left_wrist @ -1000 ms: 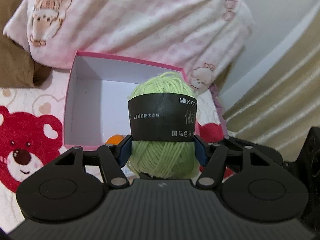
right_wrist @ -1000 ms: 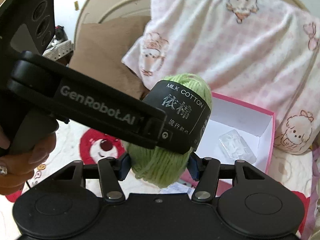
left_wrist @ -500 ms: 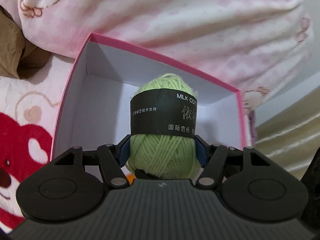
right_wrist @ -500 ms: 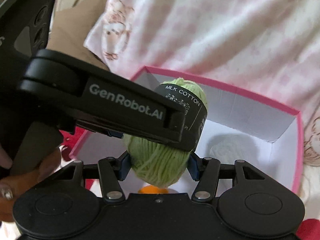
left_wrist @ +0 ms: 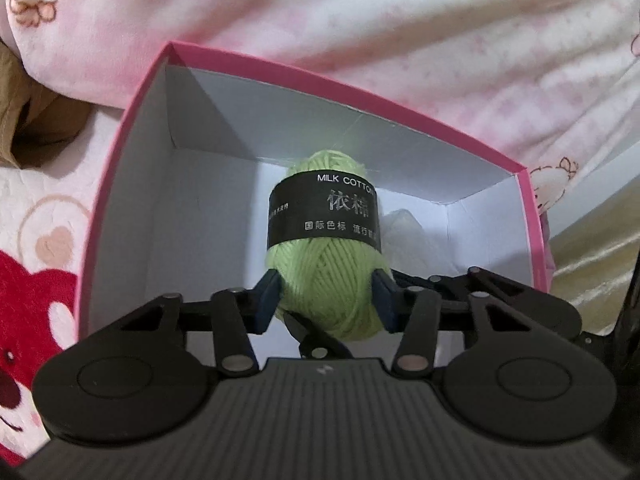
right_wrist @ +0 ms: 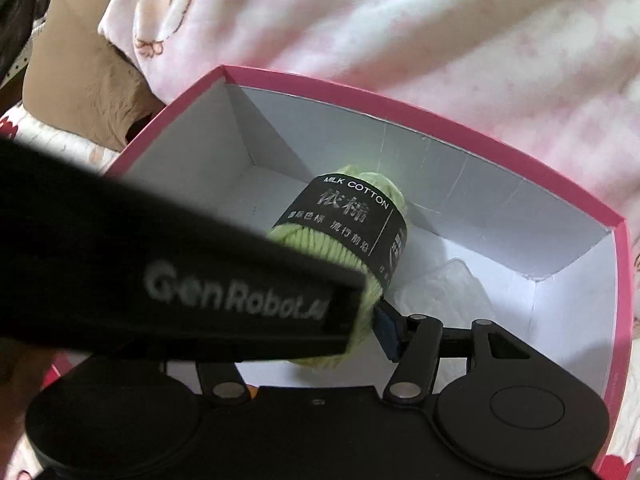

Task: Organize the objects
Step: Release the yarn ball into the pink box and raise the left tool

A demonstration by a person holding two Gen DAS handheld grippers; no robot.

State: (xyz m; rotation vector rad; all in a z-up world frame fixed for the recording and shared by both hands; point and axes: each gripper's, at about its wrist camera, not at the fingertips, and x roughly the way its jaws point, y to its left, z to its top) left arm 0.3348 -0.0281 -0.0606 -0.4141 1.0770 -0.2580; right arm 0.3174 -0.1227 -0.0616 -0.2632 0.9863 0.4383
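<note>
A light green yarn ball [left_wrist: 326, 276] with a black "MILK COTTON" band is held over the inside of a pink box with white walls [left_wrist: 132, 184]. My left gripper [left_wrist: 326, 294] is shut on its lower half. My right gripper [right_wrist: 320, 328] is also shut on the same yarn ball [right_wrist: 360, 216]; its left finger is hidden behind the left gripper's black body, which crosses the right wrist view. The box [right_wrist: 440, 132] fills both views. A clear crumpled plastic item [right_wrist: 444, 292] lies in the box's right part, also in the left wrist view [left_wrist: 408, 236].
A pink checked quilt with bear prints [left_wrist: 360, 28] lies right behind the box. A brown cushion [right_wrist: 80, 76] is at the left. The box stands on a white blanket with red bears [left_wrist: 36, 280]. A beige curtain [left_wrist: 592, 256] is at the right.
Both grippers have carried the yarn ball forward and down, from in front of the box to inside its opening. The box now looks larger and closer.
</note>
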